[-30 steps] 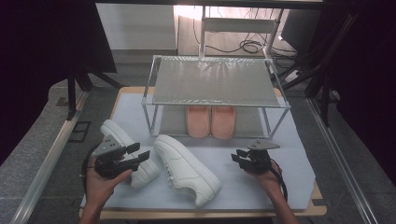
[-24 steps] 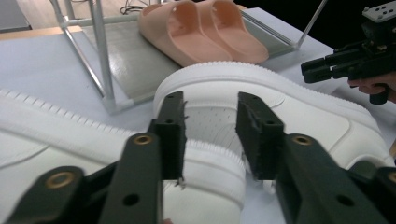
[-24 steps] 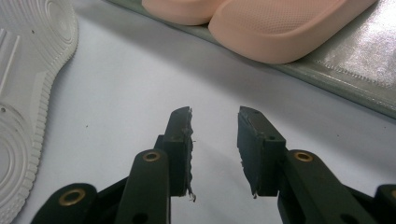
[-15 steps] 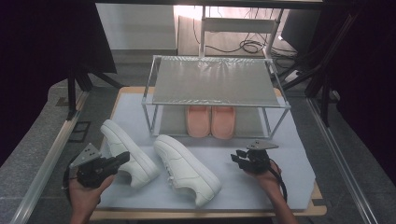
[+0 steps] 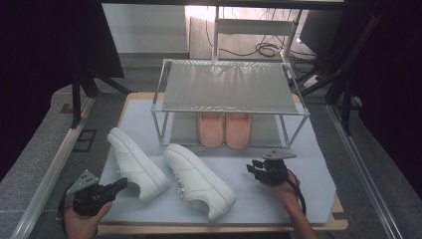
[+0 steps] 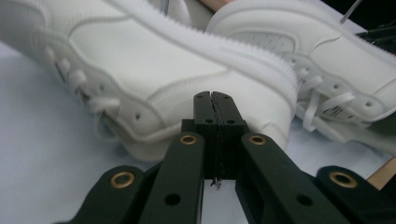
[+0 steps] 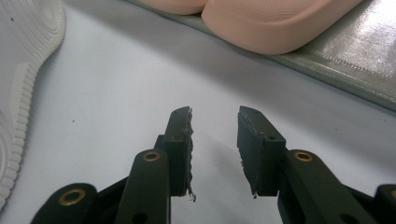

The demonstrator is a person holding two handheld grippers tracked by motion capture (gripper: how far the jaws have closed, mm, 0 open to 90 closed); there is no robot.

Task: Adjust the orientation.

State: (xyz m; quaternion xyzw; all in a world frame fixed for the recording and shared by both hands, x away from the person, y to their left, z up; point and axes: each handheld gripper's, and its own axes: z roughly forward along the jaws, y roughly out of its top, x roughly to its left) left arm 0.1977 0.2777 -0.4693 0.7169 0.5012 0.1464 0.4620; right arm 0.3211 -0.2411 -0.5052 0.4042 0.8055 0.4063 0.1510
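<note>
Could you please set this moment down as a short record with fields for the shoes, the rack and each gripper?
surface: pale mat on a wooden table
shoes on mat: two white sneakers, left white sneaker, right white sneaker, side by side
rack: metal shoe rack, top shelf bare
lower shelf: pink slippers, a pair
left gripper: jaws shut, empty, beside the left sneaker's toe
right gripper: jaws open, empty, over the mat

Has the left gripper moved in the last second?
Yes. The left gripper pulled back toward the table's near-left corner, off the left white shoe.
</note>
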